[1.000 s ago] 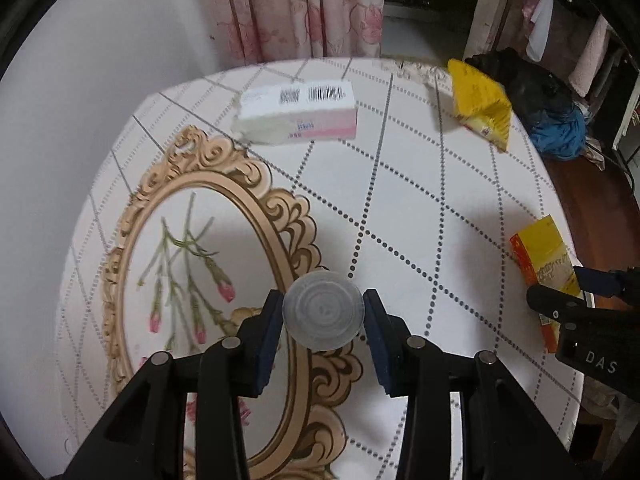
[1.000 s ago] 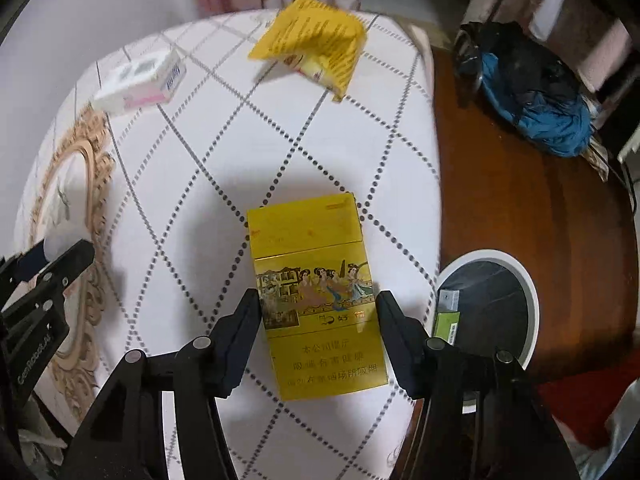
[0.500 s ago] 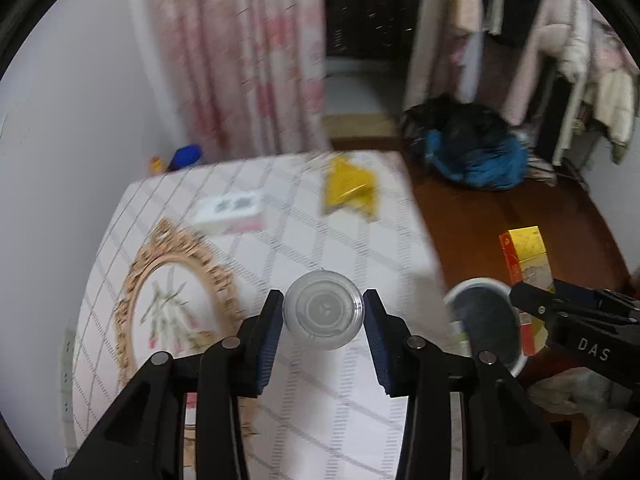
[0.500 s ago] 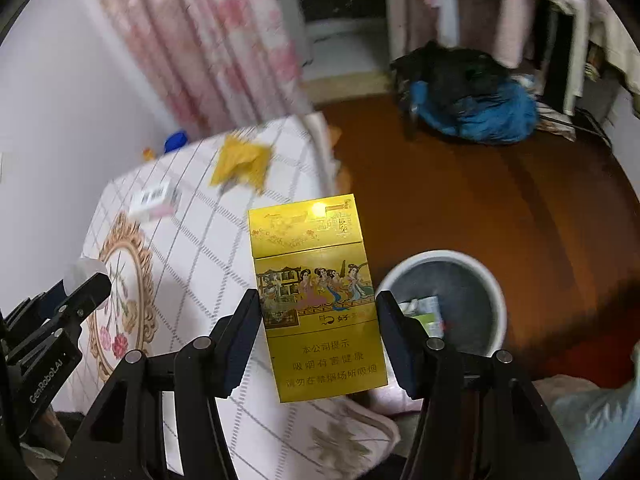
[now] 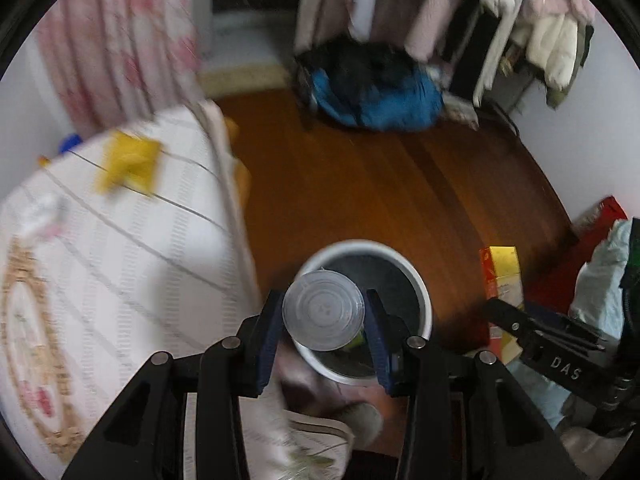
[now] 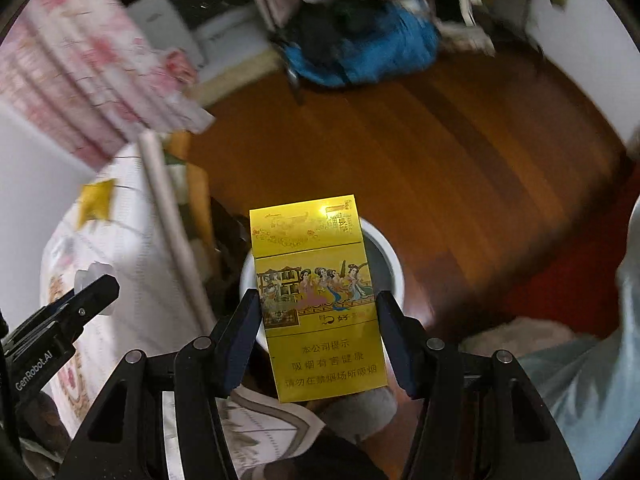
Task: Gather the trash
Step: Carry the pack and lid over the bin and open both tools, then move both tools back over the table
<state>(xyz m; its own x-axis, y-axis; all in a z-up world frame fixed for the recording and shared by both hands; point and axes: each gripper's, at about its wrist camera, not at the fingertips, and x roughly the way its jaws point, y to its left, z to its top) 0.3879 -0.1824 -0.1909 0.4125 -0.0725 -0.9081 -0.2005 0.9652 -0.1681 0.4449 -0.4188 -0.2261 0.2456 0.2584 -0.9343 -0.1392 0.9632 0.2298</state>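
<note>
Carrying trash to the bin: in the left wrist view, the left gripper (image 5: 323, 316) clamps a clear plastic cup (image 5: 323, 315) directly over the white wastebasket (image 5: 420, 292), bench (image 5: 120, 260) edge at left. In the right wrist view, the right gripper (image 6: 318, 320) grips a yellow cigarette pack (image 6: 320, 300) above the same basket; both likely need releasing, with open floor (image 6: 440, 160) beyond.

Readable on the yellow cigarette pack (image 6: 320, 304): Chinese warning lines "本公司提示", "吸烟有害健康", "请勿在禁烟场所吸烟" across the lower half, plus a "好" character under the painted figures; gold characters at the top too glary to make out. "GenRobot.AI" printed in white along the left gripper (image 6: 86, 292). "DAS" in white on the right gripper (image 5: 508, 320).
</note>
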